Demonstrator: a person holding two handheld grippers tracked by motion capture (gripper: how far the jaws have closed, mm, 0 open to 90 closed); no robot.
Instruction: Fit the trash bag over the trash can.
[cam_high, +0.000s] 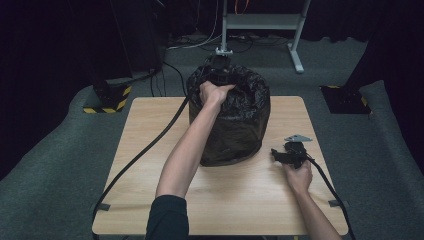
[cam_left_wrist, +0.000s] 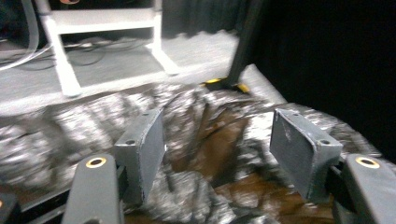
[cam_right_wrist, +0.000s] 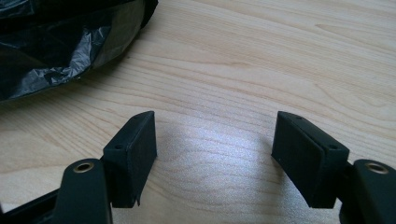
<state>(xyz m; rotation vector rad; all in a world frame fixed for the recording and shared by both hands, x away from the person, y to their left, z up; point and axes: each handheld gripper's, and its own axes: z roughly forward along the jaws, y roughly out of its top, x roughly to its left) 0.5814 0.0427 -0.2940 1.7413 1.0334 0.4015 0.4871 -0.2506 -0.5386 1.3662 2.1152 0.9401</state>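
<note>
- L gripper (cam_left_wrist: 217, 144): we see jaws apart over the crinkled top of the black bag (cam_left_wrist: 196, 140); film lies between and below the pads, but nothing's pinched.
- R gripper (cam_right_wrist: 215, 156): jaws wide apart, only bare wood of the table (cam_right_wrist: 280, 60) between them — holding nothing.
- Bag (cam_high: 235, 117) stands upright near the table's far-centre in the high view; it lines a round bin, with brown showing through the film.
- L hand (cam_high: 216, 91) sits atop the bag at its far rim; cable trails off to the table's left edge.
- R gripper (cam_high: 289, 152) rests low on the table (cam_high: 150, 165), right of the bag and apart from it; bag edge (cam_right_wrist: 60, 42) shows top-left in its own view.
</note>
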